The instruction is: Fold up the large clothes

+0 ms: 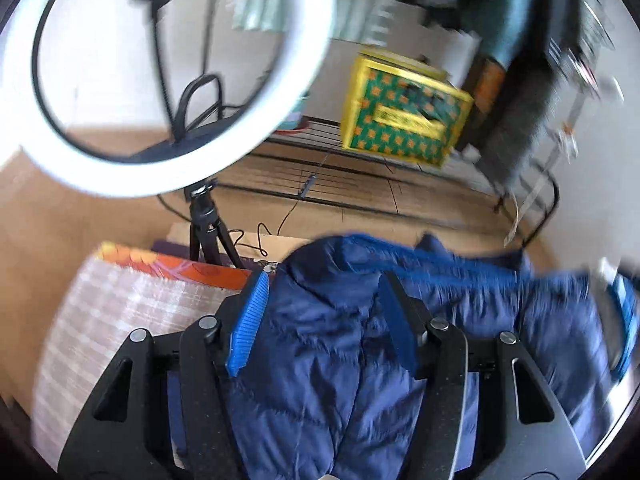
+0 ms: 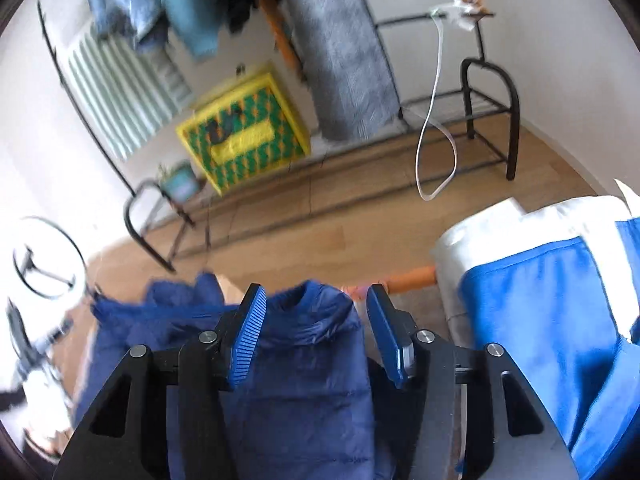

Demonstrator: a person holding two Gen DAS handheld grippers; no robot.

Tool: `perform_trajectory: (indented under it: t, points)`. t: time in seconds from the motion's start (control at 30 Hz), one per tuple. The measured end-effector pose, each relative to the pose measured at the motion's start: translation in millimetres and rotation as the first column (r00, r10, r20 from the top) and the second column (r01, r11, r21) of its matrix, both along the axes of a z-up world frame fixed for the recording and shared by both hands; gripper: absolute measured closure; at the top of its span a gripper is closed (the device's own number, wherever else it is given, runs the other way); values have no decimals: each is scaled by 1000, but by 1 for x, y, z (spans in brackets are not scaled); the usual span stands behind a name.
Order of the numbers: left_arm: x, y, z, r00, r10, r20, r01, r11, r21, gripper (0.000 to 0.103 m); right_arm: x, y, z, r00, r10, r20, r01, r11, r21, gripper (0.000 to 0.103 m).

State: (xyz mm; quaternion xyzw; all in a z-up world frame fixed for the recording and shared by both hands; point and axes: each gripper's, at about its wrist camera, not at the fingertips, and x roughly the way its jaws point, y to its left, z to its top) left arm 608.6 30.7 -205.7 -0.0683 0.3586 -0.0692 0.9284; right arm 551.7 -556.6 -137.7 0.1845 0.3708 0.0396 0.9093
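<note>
A navy blue puffer jacket (image 1: 320, 368) lies bunched beneath both grippers. In the left wrist view my left gripper (image 1: 324, 280) hangs over its left part. The jaws stand apart, with padded cloth between the blue pads (image 1: 248, 320) and not squeezed. In the right wrist view my right gripper (image 2: 316, 292) is over a rolled end of the jacket (image 2: 304, 380). That roll of cloth sits between the spread pads (image 2: 248, 336), and they do not pinch it. Both views are blurred.
A white ring light (image 1: 310, 48) on a black tripod (image 1: 204, 216) stands at the left, beside a checked mat (image 1: 120, 320). Behind, a black rack (image 2: 492, 120) holds a yellow-green box (image 2: 244, 128) and hanging clothes. Blue and white fabric (image 2: 540, 300) lies at the right on the wooden floor.
</note>
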Motion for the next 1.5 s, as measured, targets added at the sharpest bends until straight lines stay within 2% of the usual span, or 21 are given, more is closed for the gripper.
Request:
perform_trajectory:
  t: [0.03,0.07,0.1,0.17,0.27,0.37,0.4,0.53,0.57,0.6,0.67,0.77,0.87,0.93,1.03,1.13,1.2,1.3,1.37,1.43,1.5]
  points:
    - [-5,-8,-1,999,-33,0,33,999,23,44,-7,3,5,999,28,27,-28,1000,8,50]
    - [-8,-16,-4,998,-68,-3,68,997,46,49,-12,12,7,997,74,35,-73,997,-13,55]
    - [-9,-28,-7,995,-103,-9,103,991,84,53,-15,24,6,992,126,33,-124,991,-41,57]
    - [-8,-46,-13,990,-141,-14,141,980,143,53,-15,56,-3,975,222,1,-219,966,-136,58]
    - [3,-73,-22,987,-157,-19,158,967,200,53,1,100,-21,956,291,-35,-289,920,-266,58]
    - [21,-87,-35,990,-134,-33,138,958,252,53,30,124,-37,950,308,-48,-307,897,-318,58]
    - [30,-88,-42,993,-106,-42,114,955,274,53,38,126,-42,951,303,-60,-305,894,-329,58]
    - [63,-70,-74,994,17,-109,12,967,256,53,75,120,-75,967,216,-132,-251,883,-396,58]
    - [68,-64,-81,990,44,-132,-10,969,247,53,83,114,-85,970,179,-163,-231,884,-406,58]
    - [74,-54,-90,985,65,-163,-31,978,205,52,89,108,-94,970,150,-191,-218,887,-407,58]
    - [76,-47,-94,983,77,-166,-47,983,176,52,97,96,-109,968,110,-226,-191,906,-379,58]
    - [75,-54,-91,985,83,-154,-45,971,233,52,97,85,-109,971,86,-223,-163,923,-349,58]
    - [61,-62,-76,992,71,-104,-39,960,277,52,83,89,-89,975,100,-197,-173,901,-399,58]
    - [44,-65,-58,996,32,-85,-11,972,236,52,65,91,-72,977,125,-171,-185,896,-403,58]
    - [6,-80,-34,996,-63,-56,72,983,170,52,25,92,-44,974,191,-124,-222,921,-322,57]
    - [-33,-109,-29,985,-166,-46,173,957,235,52,-21,99,-32,960,256,-114,-279,918,-283,56]
    - [-51,-121,-35,978,-196,-73,209,945,253,52,-57,105,-33,949,292,-116,-313,913,-261,56]
    - [-69,-125,-47,974,-198,-106,219,943,249,52,-100,114,-43,925,352,-142,-377,899,-224,56]
    - [-73,-127,-60,978,-175,-115,203,932,301,52,-118,119,-54,916,367,-159,-396,888,-234,56]
    - [-74,-124,-78,979,-160,-124,191,933,304,52,-126,123,-70,907,372,-196,-414,873,-259,56]
    - [-81,-129,-88,983,-165,-80,182,920,346,52,-128,122,-89,906,352,-234,-406,877,-256,56]
